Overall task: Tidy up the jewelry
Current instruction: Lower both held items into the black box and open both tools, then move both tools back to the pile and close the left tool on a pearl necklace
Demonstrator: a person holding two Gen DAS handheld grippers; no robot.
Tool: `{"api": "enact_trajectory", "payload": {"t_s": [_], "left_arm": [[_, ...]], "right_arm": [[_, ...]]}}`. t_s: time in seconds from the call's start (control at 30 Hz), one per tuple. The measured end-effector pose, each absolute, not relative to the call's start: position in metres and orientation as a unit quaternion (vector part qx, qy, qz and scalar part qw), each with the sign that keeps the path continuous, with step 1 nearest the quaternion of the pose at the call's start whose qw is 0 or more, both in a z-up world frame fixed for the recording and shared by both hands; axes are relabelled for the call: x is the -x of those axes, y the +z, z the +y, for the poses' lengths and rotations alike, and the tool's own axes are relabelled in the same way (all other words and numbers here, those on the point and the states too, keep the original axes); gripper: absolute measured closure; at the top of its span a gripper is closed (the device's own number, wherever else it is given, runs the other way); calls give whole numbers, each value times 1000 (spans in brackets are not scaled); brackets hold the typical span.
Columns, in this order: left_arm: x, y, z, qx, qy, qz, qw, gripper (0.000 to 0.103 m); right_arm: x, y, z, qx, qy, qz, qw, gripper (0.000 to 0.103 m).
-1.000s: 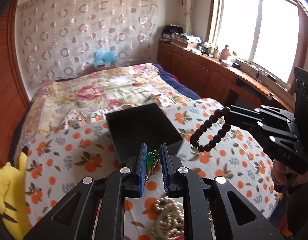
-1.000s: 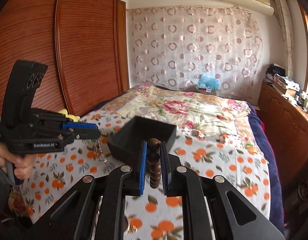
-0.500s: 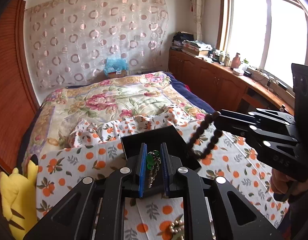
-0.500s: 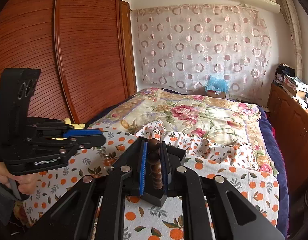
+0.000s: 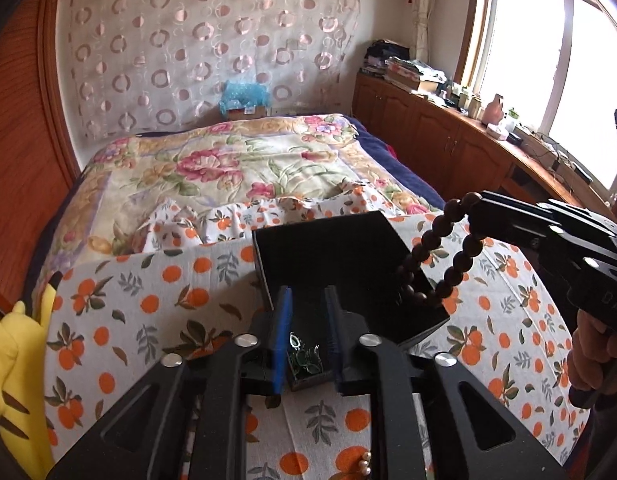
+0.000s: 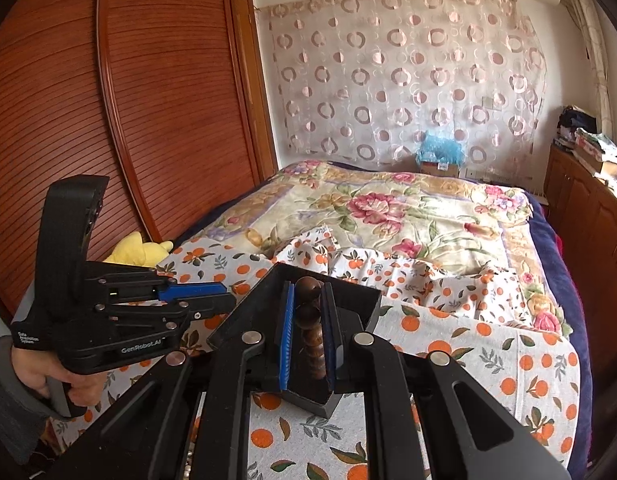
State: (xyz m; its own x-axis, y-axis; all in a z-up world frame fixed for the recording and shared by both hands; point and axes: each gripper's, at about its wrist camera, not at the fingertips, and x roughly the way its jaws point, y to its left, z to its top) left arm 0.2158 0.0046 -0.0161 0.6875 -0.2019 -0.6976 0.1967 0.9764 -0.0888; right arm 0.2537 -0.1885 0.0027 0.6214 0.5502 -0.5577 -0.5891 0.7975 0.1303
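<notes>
i see a black box [image 5: 340, 256] on a white cloth [image 5: 148, 304] printed with oranges, dark brown beads [image 5: 456, 252], green jewelry [image 5: 304, 356], a floral quilt [image 5: 228, 164], a yellow plush [image 5: 16, 368], blue pads [image 6: 286, 332].

Right tool [image 6: 308, 322] pinches brown bead bracelet [image 6: 309, 330] above black box [image 6: 264, 292].

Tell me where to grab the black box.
Pinch the far wall of the black box from above, one finger inside, one outside: its walls stand thin and upright. The bead bracelet hangs at its right side and the green pendant lies nearest, so those look crowded.
</notes>
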Motion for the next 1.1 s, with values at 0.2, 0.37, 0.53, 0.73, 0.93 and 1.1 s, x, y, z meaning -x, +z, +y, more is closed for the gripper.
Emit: {"api": "enact_trajectory", "payload": {"t_s": [0.2,0.37,0.53,0.73,0.93,1.1], "left_arm": [[-194,-18,12,2,-104,372,922,73],[-173,-23,18,9,-100,368,924,65],[-148,-26,20,0,-97,362,927,62],[-122,-31,18,6,-109,358,927,53],[-100,-48,14,16,-117,370,922,53],[-87,-59,15,21,-121,382,916,52]], "right_arm": [[-255,-15,-180,44,315,317,893,88],[-253,-25,-176,46,315,323,891,88],[-245,-26,-180,45,312,320,893,88],[-209,-35,-193,58,311,314,895,88],[-162,-55,-207,61,317,325,889,81],[-136,-71,-212,62,322,337,883,63]]}}
